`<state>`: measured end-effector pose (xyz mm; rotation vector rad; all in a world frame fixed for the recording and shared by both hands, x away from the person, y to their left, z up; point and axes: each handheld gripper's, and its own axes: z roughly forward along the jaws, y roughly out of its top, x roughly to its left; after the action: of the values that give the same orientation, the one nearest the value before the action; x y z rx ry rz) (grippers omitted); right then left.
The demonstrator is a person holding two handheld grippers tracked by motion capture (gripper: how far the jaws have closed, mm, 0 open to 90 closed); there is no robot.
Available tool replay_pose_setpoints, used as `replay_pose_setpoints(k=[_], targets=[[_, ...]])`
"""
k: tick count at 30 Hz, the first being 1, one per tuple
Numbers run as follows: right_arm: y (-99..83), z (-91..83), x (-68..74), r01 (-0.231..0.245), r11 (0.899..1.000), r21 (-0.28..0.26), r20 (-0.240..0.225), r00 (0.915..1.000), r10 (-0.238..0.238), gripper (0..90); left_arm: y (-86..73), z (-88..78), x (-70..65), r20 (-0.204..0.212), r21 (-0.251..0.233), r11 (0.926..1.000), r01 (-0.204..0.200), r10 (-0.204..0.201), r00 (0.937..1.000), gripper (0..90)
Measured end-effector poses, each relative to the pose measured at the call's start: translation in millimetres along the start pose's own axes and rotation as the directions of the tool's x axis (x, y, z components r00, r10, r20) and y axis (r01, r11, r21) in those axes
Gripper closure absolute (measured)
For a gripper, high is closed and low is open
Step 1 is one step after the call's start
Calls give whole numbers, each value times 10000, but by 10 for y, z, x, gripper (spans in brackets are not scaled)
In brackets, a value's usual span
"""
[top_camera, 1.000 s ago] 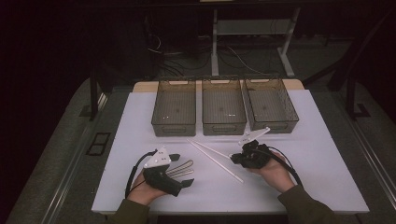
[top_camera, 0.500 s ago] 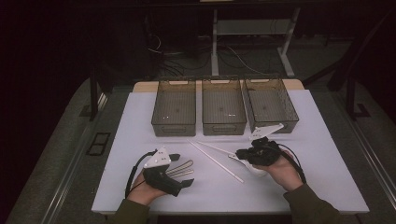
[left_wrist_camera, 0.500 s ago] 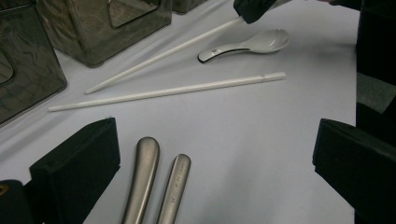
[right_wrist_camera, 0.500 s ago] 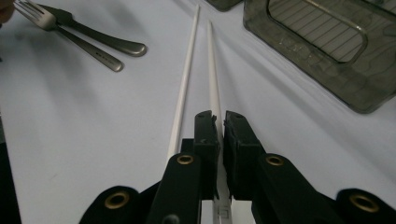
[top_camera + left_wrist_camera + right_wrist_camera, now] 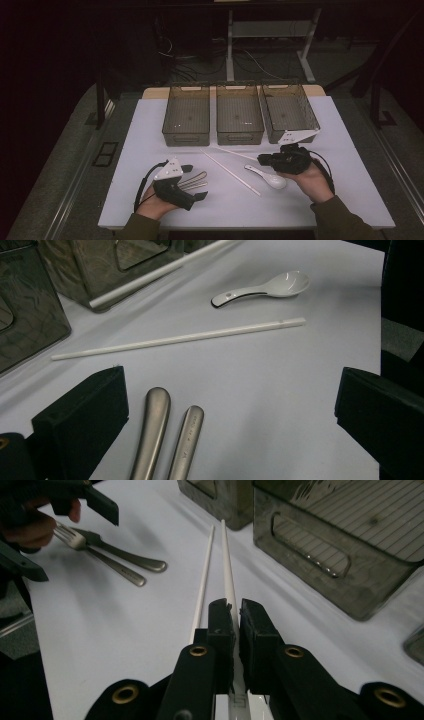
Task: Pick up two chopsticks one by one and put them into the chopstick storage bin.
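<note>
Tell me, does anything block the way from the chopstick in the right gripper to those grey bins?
Nothing visible does. The right gripper is shut on the chopstick, bare table lies between it and the bins, and the second chopstick and spoon lie nearer the person.

My room is dim and its edges fall into black. Light pools on my white table [image 5: 150, 150]. My close views stay soft.
</note>
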<state>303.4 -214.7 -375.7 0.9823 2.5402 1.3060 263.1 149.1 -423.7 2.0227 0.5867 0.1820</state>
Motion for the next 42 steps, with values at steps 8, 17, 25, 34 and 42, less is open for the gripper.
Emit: replay_pose_setpoints(k=[8, 17, 25, 34, 42], targets=[[133, -158, -44, 4, 9978, -660, 116, 9999, 4, 840, 2, 0, -4, -35, -80, 9999, 69, -70, 10000, 1], [328, -186, -86, -47, 9929, -1186, 256, 9996, 78, 840, -3, 10, -5, 21, -53, 10000, 18, -18, 10000, 1], [607, -27, -70, 96, 9927, -1203, 581, 9983, -26, 840, -1, 22, -19, 32, -144, 9998, 106, -106, 9999, 1], [886, 197, -106, 54, 9933, -1157, 836, 9965, 43, 839, 7, 38, -26, 74, -81, 10000, -16, 17, 10000, 1], [1152, 456, -87, 277, 9955, -902, 1095, 9938, -177, 839, 11, 42, -35, 100, -180, 9998, 111, -109, 9999, 1]])
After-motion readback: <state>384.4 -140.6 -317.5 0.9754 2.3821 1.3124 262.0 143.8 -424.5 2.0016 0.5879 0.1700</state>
